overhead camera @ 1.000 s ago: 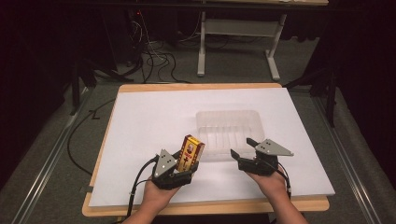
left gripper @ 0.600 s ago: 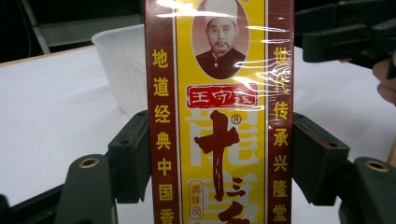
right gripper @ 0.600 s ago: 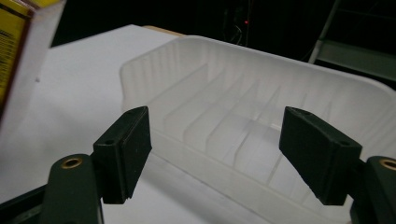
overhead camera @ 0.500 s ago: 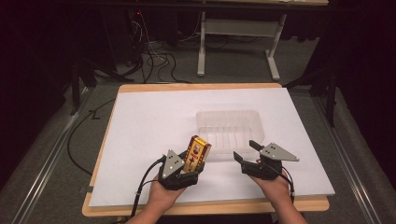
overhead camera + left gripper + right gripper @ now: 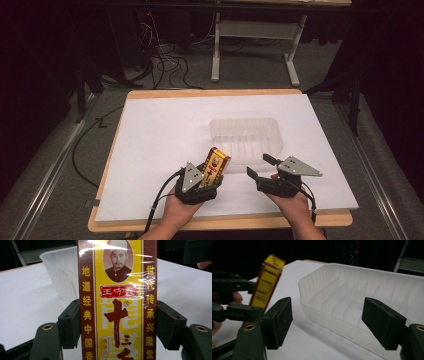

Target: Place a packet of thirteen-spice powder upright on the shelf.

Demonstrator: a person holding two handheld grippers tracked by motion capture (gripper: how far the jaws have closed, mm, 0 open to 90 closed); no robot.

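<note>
The left gripper (image 5: 209, 176) is clamped on the box (image 5: 117, 300), held up just before the tray (image 5: 246, 136), while the right gripper (image 5: 264, 166) waits with jaws apart; next, probably, comes lowering the box into the tray.

One camera looks down from high up. Two ride low and close, both seeing the tray (image 5: 60, 270) (image 5: 372, 297) (image 5: 246, 137).
</note>
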